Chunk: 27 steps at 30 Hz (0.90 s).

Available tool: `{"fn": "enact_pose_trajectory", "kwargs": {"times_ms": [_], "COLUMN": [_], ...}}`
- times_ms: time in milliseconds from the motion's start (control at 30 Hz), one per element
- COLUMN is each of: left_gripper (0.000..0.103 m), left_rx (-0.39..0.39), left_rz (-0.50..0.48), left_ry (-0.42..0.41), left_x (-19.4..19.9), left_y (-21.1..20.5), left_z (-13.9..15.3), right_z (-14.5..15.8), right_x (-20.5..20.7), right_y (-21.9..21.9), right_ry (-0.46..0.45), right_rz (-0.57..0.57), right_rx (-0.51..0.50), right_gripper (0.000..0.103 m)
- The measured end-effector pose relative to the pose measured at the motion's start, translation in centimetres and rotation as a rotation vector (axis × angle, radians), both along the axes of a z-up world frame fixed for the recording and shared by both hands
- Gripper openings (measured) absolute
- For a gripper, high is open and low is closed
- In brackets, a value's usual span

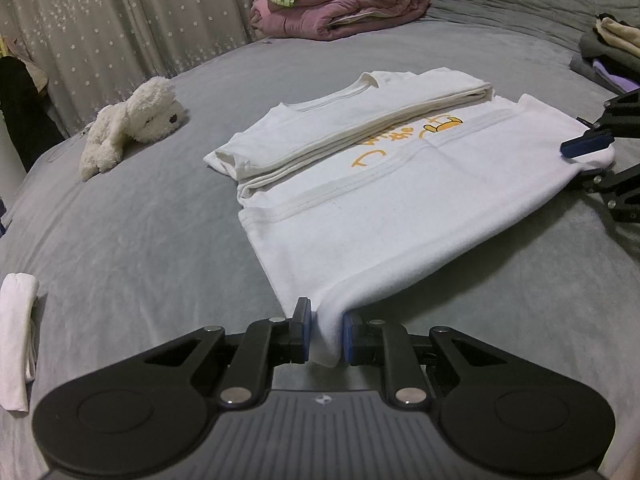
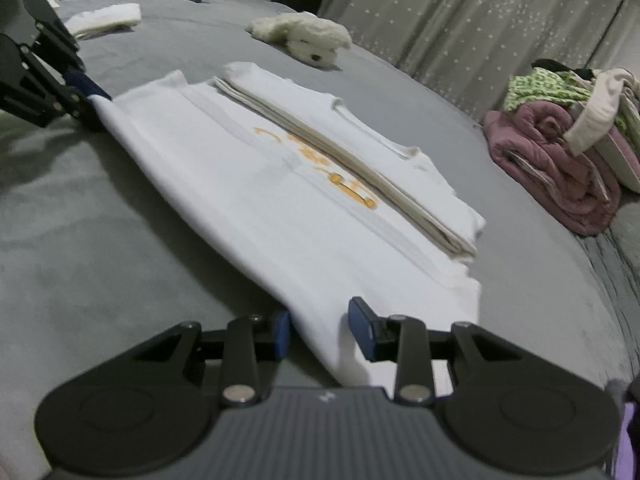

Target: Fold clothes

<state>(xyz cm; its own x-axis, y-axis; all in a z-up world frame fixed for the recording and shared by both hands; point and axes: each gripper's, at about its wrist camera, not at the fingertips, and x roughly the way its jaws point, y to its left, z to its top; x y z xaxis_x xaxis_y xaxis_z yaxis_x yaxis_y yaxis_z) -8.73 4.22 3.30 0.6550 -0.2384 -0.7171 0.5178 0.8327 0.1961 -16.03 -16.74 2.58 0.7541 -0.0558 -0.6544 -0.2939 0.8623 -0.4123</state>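
Shirt on grey bed, near corners pinched in left gripper and right gripper jaws.

Bare grey bed left of white T-shirt, open for passage. Obstacles: plush toy far left, folded white cloth nr left edge, blanket pile at back, clothes stack far right.

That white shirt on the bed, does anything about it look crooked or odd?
Nothing is damaged. The white shirt is only half folded: its far side is doubled over, hiding part of the orange print, while the left claw and right claw pinch its near edge.
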Motion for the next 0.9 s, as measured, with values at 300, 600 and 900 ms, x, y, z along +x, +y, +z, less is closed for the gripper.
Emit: {"fn": "enact_pose_trajectory", "kwargs": {"times_ms": [300,600,900], "left_gripper": [0.018,0.019,0.020], "left_rx": [0.001,0.007,0.017], "left_rz": [0.001,0.003,0.003], "left_ry": [-0.004,-0.013,-0.022], "left_x": [-0.1,-0.2,-0.4], "left_y": [0.0,0.0,0.1], "left_z": [-0.1,-0.2,-0.3], "right_z": [-0.5,-0.6,-0.9], "right_x": [-0.8,-1.2,-1.4], "right_y": [-2.1,-3.4,-4.6], "right_ry": [-0.018,-0.010,-0.010], "right_rz": [-0.048,-0.071,-0.103], "right_rx": [-0.095,-0.096,-0.127], "right_gripper": [0.028,0.019,0.018]}}
